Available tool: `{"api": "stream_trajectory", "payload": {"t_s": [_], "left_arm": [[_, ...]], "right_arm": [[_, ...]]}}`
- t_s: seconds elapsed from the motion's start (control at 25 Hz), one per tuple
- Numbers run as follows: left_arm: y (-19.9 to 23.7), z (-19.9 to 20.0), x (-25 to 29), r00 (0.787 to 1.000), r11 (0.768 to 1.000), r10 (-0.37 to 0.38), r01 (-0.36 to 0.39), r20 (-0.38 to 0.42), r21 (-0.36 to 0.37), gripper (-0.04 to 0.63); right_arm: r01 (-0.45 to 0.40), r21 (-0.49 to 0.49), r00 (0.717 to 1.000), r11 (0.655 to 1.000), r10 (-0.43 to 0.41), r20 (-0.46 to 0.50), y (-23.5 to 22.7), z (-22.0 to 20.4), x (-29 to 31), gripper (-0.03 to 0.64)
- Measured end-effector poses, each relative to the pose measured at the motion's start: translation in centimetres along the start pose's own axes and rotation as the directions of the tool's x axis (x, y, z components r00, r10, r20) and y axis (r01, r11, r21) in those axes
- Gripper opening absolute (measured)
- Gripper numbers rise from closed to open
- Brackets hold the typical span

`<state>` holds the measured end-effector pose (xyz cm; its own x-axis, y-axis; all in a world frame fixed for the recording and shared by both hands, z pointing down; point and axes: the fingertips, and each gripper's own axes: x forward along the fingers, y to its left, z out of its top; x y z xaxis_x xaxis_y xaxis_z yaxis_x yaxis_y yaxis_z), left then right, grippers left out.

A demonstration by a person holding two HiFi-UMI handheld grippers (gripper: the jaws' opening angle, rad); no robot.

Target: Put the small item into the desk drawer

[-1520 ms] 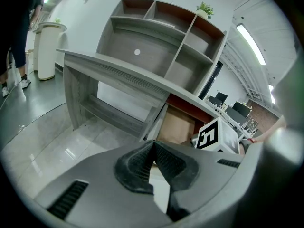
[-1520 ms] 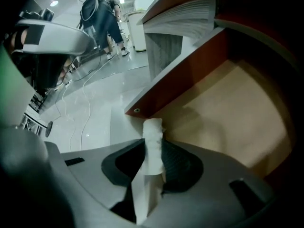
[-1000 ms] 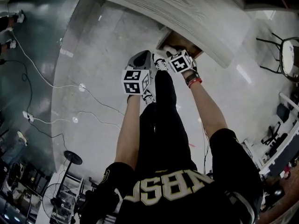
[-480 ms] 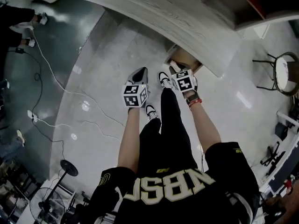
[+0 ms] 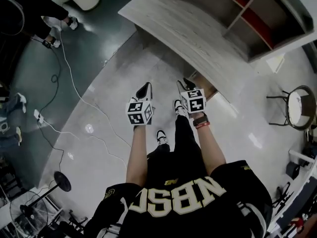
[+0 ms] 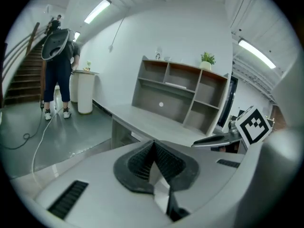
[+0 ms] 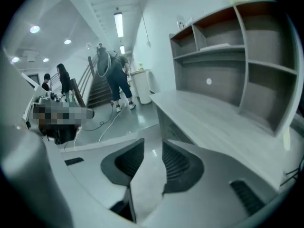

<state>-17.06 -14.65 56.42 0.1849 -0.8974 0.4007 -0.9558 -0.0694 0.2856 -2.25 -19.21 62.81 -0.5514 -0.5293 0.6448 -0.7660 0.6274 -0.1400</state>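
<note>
Both grippers have come up and away from the open drawer point(image 5: 208, 88) since a second ago. Back then the right gripper point(image 5: 187, 83) was down at the drawer mouth; now it hangs in the air in front of the near edge of the desk point(image 5: 198, 33), with the left gripper point(image 5: 145, 88) near it at about the same height. The person has straightened up too, so the head view shows more of the desk top and the shelf unit point(image 5: 257, 24) along its far edge

Right gripper: jaws spread, they have just been closing from wider, nothing between them, only floor seen through the gap in the right gripper view. Left gripper: jaws pressed together, pads meeting, nothing pinched

Small item: not seen in any view, not in either gripper. Judged to be lying inside the drawer, since the right gripper was at it and is now empty. Most of the drawer's inside is hidden behind that gripper's marker cube point(image 5: 193, 101), so this can't be confirmed

The drawer stands open under the desk's near edge, a strip of brown interior showing. The placing step looks done; pushing the drawer shut may be what's left
</note>
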Motion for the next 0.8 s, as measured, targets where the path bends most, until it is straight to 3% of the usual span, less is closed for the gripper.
{"api": "stream_trajectory", "payload": {"t_s": [0.2, 0.4, 0.6, 0.8], "left_arm": [[2.9, 5.7, -3.6, 0.988, 0.995, 0.095, -0.097, 0.118, 0.009, 0.014], [4.7, 10.6, -7.8, 0.96, 0.984, 0.173, -0.18, 0.222, 0.009, 0.014], [6.3, 15.5, -11.7, 0.911, 0.963, 0.247, -0.267, 0.331, 0.016, 0.014], [7.3, 20.6, -16.0, 0.84, 0.938, 0.306, -0.348, 0.448, 0.01, 0.014]], "right_arm": [[-0.048, -0.085, 0.992, 0.995, 0.058, 0.11, 4.0, 7.2, -0.7, 0.104], [-0.111, -0.106, 0.965, 0.988, 0.133, 0.228, 8.2, 13.6, -3.0, 0.08], [-0.204, -0.19, 0.91, 0.96, 0.257, 0.325, 13.1, 20.5, -4.1, 0.056], [-0.258, -0.264, 0.846, 0.929, 0.35, 0.403, 17.7, 26.3, -5.7, 0.035]]}}
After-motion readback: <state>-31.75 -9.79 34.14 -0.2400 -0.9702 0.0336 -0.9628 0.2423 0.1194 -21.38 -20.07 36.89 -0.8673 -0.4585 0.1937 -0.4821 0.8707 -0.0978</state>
